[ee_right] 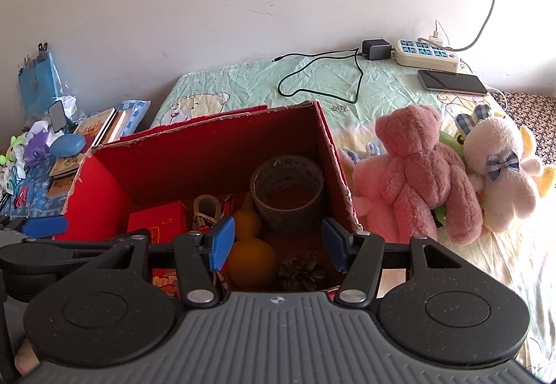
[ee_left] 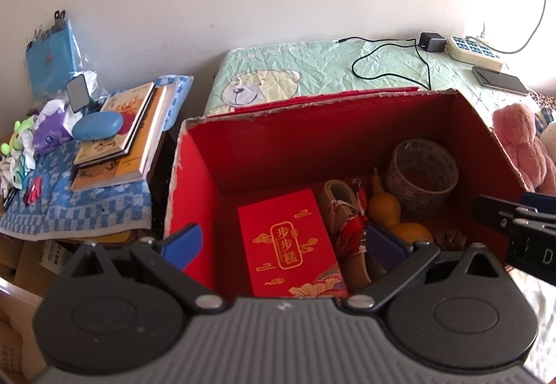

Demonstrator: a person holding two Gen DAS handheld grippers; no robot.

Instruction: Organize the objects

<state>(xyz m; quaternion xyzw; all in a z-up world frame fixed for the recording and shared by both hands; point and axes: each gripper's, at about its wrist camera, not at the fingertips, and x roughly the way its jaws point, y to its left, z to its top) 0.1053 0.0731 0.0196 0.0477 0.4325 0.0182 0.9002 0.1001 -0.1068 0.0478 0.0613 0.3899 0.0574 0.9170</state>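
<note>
Red box [ee_left: 194,175] open-topped, both grippers [ee_left: 283,245] [ee_right: 278,243] wide and empty above its near edge.

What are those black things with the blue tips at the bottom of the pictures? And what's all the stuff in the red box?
Those are grabbers, like big tweezers. A person holds one in each hand, and each has a little camera looking out along its two blue fingers. So one picture comes from the left gripper and the other from the right gripper. Both are open and hold nothing.

They hover over a red box that sits on a bed. Inside lie a red envelope with gold writing, a roll of tape, an orange gourd, a pinecone and a folded patterned thing I cannot make out.

Beside the box on the bed sit a pink teddy bear and a white plush toy. Farther back are a phone and a power strip. To the left is a pile of books.
</note>
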